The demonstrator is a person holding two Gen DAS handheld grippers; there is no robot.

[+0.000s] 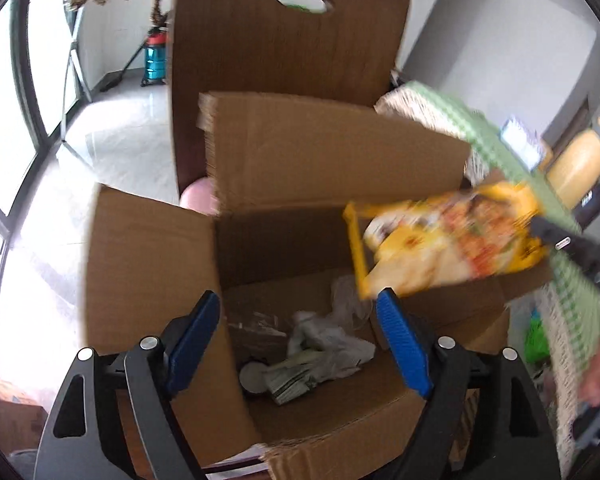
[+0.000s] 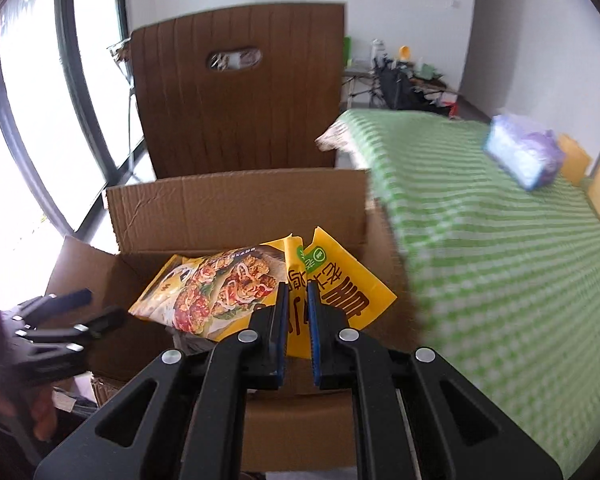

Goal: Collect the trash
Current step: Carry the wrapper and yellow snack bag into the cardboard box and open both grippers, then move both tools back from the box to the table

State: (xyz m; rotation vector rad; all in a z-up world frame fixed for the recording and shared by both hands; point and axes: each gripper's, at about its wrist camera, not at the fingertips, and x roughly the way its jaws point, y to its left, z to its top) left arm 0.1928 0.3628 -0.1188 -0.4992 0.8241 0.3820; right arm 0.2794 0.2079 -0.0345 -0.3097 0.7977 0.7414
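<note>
An open cardboard box (image 1: 152, 280) (image 2: 236, 208) holds crumpled white paper and wrappers (image 1: 320, 352) on its bottom. My left gripper (image 1: 300, 300) hangs open over the box with nothing between its blue pads (image 1: 404, 344); it also shows at the left edge of the right wrist view (image 2: 96, 308). A yellow snack packet (image 2: 220, 288) (image 1: 448, 248) with a food picture hangs above the box opening. My right gripper (image 2: 297, 286) is shut on the packet's edge, and its black finger (image 1: 572, 244) shows at the right of the left wrist view.
A brown chair back (image 2: 240, 112) (image 1: 284, 48) with a handle slot stands behind the box. A table with a green checked cloth (image 2: 500, 260) lies to the right, bearing a tissue pack (image 2: 524, 152). Tall windows (image 2: 32, 120) are on the left. A pink ball (image 1: 198, 196) sits beside the box.
</note>
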